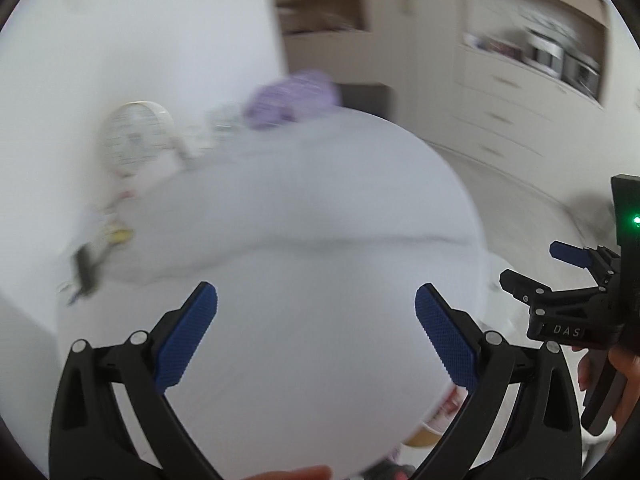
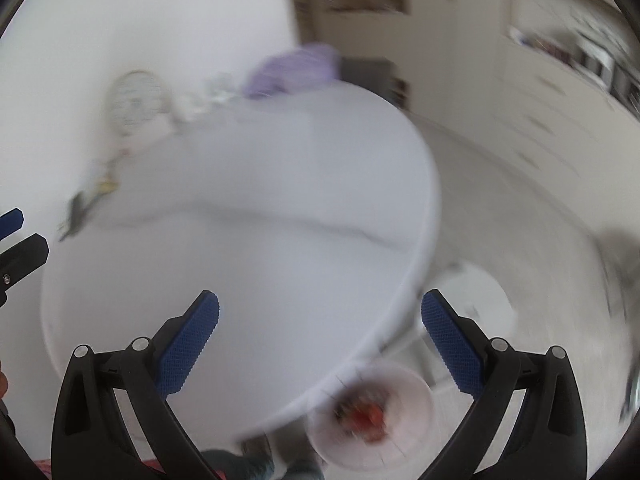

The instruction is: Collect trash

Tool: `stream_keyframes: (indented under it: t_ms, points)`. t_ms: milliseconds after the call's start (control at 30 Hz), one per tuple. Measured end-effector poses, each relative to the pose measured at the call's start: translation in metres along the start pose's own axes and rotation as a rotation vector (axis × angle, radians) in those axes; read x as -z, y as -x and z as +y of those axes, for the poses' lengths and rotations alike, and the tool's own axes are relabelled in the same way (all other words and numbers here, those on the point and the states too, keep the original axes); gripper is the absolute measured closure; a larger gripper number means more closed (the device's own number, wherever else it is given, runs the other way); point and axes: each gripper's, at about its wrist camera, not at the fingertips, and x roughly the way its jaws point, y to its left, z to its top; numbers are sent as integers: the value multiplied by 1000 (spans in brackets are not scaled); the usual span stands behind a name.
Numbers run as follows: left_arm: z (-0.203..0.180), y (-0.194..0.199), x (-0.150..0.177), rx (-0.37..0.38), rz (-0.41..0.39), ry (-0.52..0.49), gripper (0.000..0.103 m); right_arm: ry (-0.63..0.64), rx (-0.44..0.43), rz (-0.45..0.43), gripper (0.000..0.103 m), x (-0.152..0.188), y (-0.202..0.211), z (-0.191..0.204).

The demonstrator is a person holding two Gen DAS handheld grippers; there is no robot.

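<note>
Hovering over a round white table [image 1: 280, 208], the left gripper [image 1: 316, 332] has its blue-padded jaws spread wide with nothing between them, only blurred tabletop showing through the gap. Same story on the right wrist view: the right gripper [image 2: 320, 340] stands wide open and empty, tipped down over the table's near edge. Down at the lower centre-right of that frame sits a white bin [image 2: 372, 412] on the floor just past the table rim, and inside it there's a smear of red and dark trash [image 2: 364, 412], too blurred to name. Along the far side of the table, upper left in both views, a racket-shaped thing [image 1: 136, 136] lies beside a lilac bundle [image 1: 292, 96]. At the right edge of the left wrist view, the other gripper pokes in from the side, a hand [image 1: 624, 384] wrapped round its handle.
</note>
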Motion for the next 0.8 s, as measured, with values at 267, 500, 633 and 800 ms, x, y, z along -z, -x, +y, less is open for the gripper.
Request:
stream_keyframes:
  t_ms: [267, 500, 633, 800]
  points:
    - [105, 61, -45, -185, -176, 121, 8, 182, -107, -209, 3, -95, 65, 116]
    - [140, 115, -103, -215, -308, 218, 8, 185, -92, -388, 2, -156, 150, 139]
    - [147, 117, -112, -221, -279, 282, 8, 137, -79, -395, 2, -158, 166, 135]
    - [146, 93, -98, -186, -200, 302, 8, 53, -96, -334, 2, -140, 152, 122]
